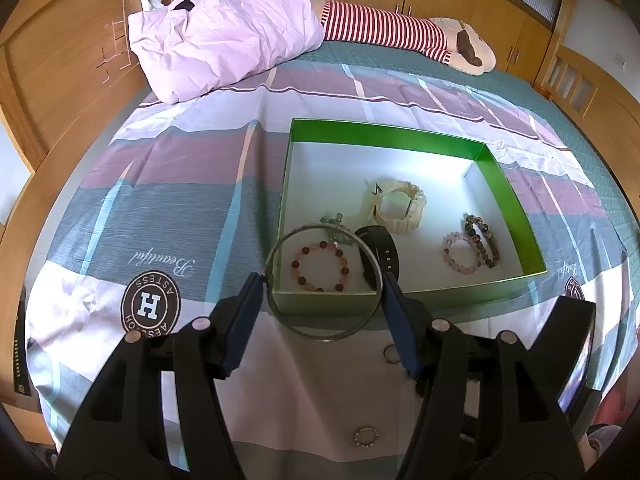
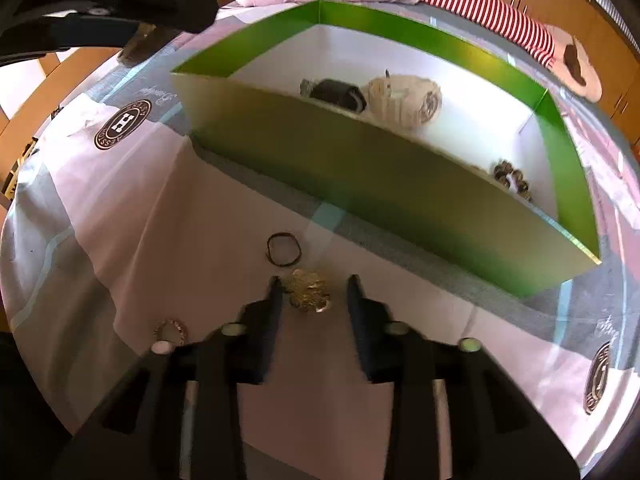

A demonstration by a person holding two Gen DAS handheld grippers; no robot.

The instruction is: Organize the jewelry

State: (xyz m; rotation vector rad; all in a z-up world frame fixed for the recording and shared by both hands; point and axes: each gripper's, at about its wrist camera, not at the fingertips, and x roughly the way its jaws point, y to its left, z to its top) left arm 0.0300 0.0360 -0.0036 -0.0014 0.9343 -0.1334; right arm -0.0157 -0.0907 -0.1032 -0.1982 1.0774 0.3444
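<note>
My left gripper [image 1: 323,280] is shut on a large thin metal bangle [image 1: 320,336], holding it by its sides above the near wall of the green box [image 1: 384,130]. Inside the box lie a red bead bracelet [image 1: 320,267], a black band [image 1: 380,254], a cream bracelet [image 1: 400,208], a pink bead bracelet [image 1: 460,254] and a dark bead bracelet [image 1: 486,240]. My right gripper [image 2: 313,282] is open low over the bedspread, its fingers either side of a gold trinket [image 2: 307,290]. A thin dark ring [image 2: 283,249] lies just beyond it, a studded ring [image 2: 171,330] to its left.
The box [image 2: 360,168] sits on a plaid bedspread [image 1: 160,200]. A lilac pillow [image 1: 224,36] and a striped plush toy [image 1: 400,32] lie at the far end. Wooden cupboards surround the bed. A small ring [image 1: 392,354] and the studded ring [image 1: 366,438] lie below my left gripper.
</note>
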